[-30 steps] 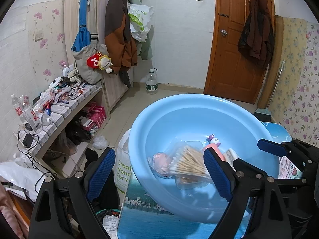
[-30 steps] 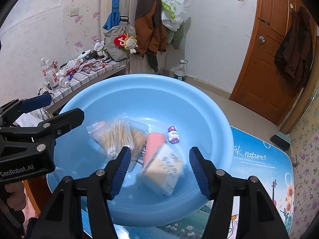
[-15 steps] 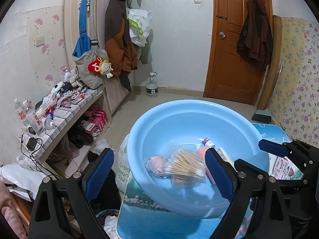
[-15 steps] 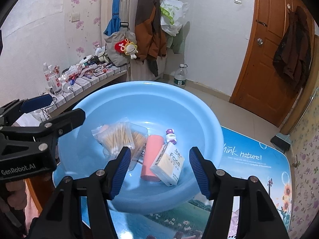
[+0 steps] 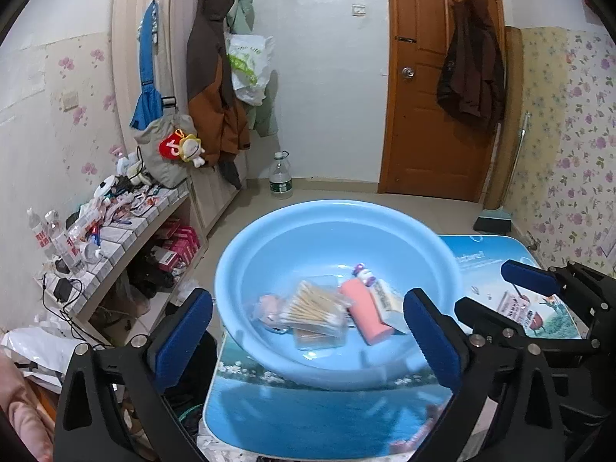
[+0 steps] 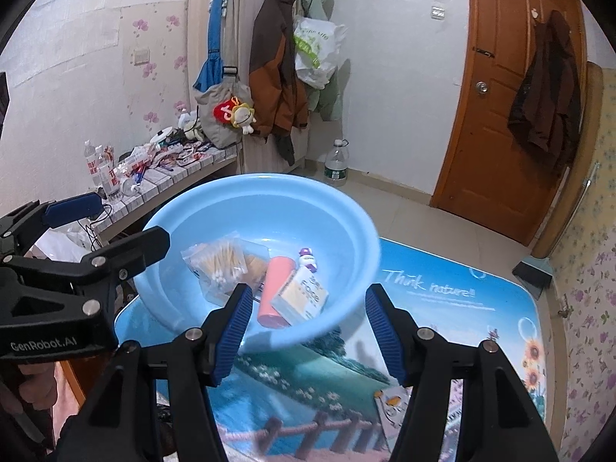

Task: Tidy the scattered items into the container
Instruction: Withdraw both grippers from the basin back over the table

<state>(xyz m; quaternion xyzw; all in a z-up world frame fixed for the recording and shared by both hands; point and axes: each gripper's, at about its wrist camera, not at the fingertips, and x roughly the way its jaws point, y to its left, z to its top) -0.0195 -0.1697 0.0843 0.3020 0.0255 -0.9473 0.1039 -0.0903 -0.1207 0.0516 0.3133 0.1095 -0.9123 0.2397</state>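
Note:
A light blue basin (image 5: 269, 246) (image 6: 346, 211) stands on the table with the printed cloth (image 6: 442, 308). In it lie a bag of cotton swabs (image 5: 315, 304) (image 6: 219, 261), a pink tube (image 5: 364, 308) (image 6: 275, 288), a tissue pack (image 6: 302, 298) (image 5: 387, 300) and a small purple-capped bottle (image 5: 364, 271) (image 6: 307, 258). My left gripper (image 5: 304, 342) is open and empty, back from the basin's near rim. My right gripper (image 6: 308, 331) is open and empty, just short of the basin's near side. Each gripper shows in the other's view.
A booklet (image 5: 523, 308) (image 6: 389, 404) lies on the cloth to the right of the basin. A cluttered tiled shelf (image 5: 115, 211) stands to the left. A water bottle (image 5: 280, 177) stands on the floor by the wall. A brown door (image 5: 435, 77) is behind.
Both grippers have drawn back and up from the basin, which now looks smaller and farther. The tissue pack, blurred in mid-fall a second ago, now rests in the basin.

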